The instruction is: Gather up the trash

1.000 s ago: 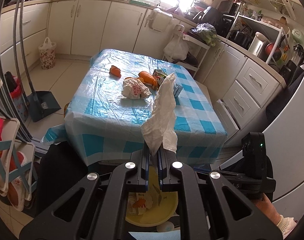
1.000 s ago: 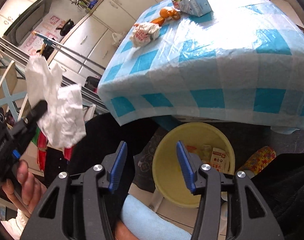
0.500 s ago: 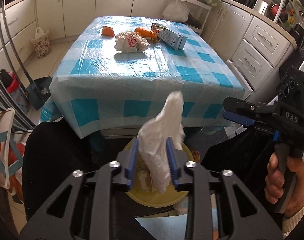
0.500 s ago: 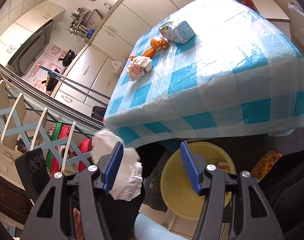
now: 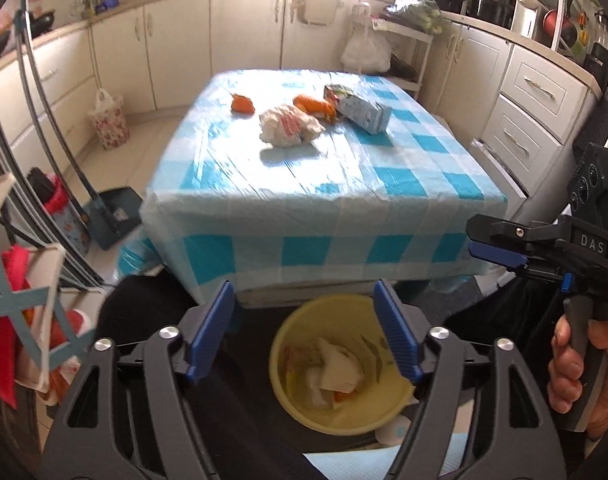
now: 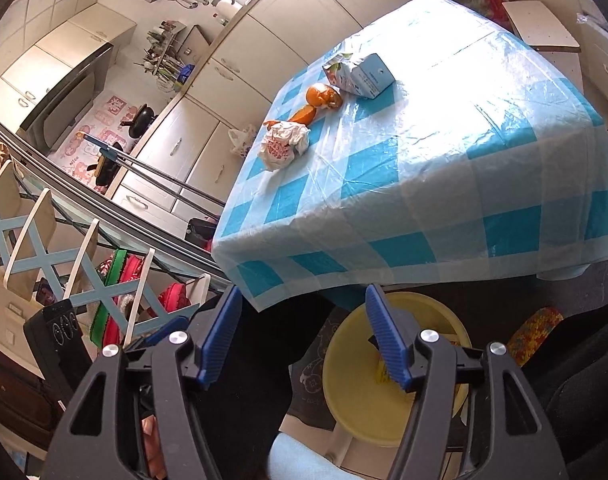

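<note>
My left gripper (image 5: 304,328) hangs over the yellow bin (image 5: 340,364) with its jaws spread wide and nothing between them. Crumpled white paper (image 5: 336,368) lies inside the bin on top of other scraps (some orange bits show beneath it). My right gripper (image 6: 299,336) is spread wide as well and carries nothing; from its camera the bin (image 6: 356,384) sits low and to the right, partly behind the right finger. In the left view I can see the right gripper (image 5: 500,244) off to the side, level with the table edge, with my hand (image 5: 580,364) on its handle.

The table (image 5: 344,184) wears a blue-and-white checked cloth. Trash on it: a crumpled wrapper (image 5: 287,124) near the middle, orange peel (image 5: 314,105) just behind it, touching a milk carton (image 5: 360,110) lying on its side, and another peel piece (image 5: 242,103) apart to the left. A dustpan (image 5: 111,216) stands on the floor left of the table.
</note>
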`<state>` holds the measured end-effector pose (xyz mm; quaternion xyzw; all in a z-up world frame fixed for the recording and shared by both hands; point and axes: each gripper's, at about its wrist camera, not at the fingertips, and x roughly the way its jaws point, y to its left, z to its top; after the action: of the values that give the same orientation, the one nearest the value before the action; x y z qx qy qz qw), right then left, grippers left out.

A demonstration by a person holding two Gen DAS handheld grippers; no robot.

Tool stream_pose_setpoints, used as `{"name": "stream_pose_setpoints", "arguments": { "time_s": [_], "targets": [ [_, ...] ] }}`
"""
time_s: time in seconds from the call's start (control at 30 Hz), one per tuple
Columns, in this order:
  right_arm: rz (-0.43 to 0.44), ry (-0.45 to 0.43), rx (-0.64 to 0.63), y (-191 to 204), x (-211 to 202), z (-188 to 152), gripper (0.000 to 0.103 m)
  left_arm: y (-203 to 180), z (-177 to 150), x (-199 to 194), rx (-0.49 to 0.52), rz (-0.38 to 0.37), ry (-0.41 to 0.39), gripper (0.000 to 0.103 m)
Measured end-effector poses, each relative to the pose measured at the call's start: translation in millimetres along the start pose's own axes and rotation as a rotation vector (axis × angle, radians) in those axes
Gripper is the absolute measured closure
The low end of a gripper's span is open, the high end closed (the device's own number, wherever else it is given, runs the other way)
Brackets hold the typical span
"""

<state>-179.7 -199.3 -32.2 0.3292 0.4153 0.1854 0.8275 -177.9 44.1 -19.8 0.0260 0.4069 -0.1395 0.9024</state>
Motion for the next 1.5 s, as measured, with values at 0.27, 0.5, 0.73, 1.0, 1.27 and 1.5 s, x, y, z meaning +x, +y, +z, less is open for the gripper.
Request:
{"name": "stream_pose_setpoints", "arguments": {
  "time_s": [0.27,0.5,0.73,1.0,1.27,1.5],
  "targets": [
    [0.002,-0.039,-0.005,1,-5,1,0.035,23,4,-10,-0.027,0.133,-0.099,0.014],
    [-0.009,-0.046,-0.012,2,-6,1,0.034,61,-1,-1,-0.17,0.147,-0.067,0.012],
    [-0.013,-0.058,-0.021,3,-7,1,0.034,61,-5,-1,-0.169,0.148,-0.076,0.011],
    [-0.015,-0.059,-0.022,3,-8,1,0.034,59,-5,-1,-0.173,0.151,-0.072,0.011],
    [-0.018,-0.057,-0.026,4,-8,1,0.034,59,-6,0,-0.174,0.152,-0.069,0.01],
    [-0.021,-0.055,-0.029,4,-7,0,0.034,59,-7,1,-0.177,0.151,-0.068,0.01]
  ]
}}
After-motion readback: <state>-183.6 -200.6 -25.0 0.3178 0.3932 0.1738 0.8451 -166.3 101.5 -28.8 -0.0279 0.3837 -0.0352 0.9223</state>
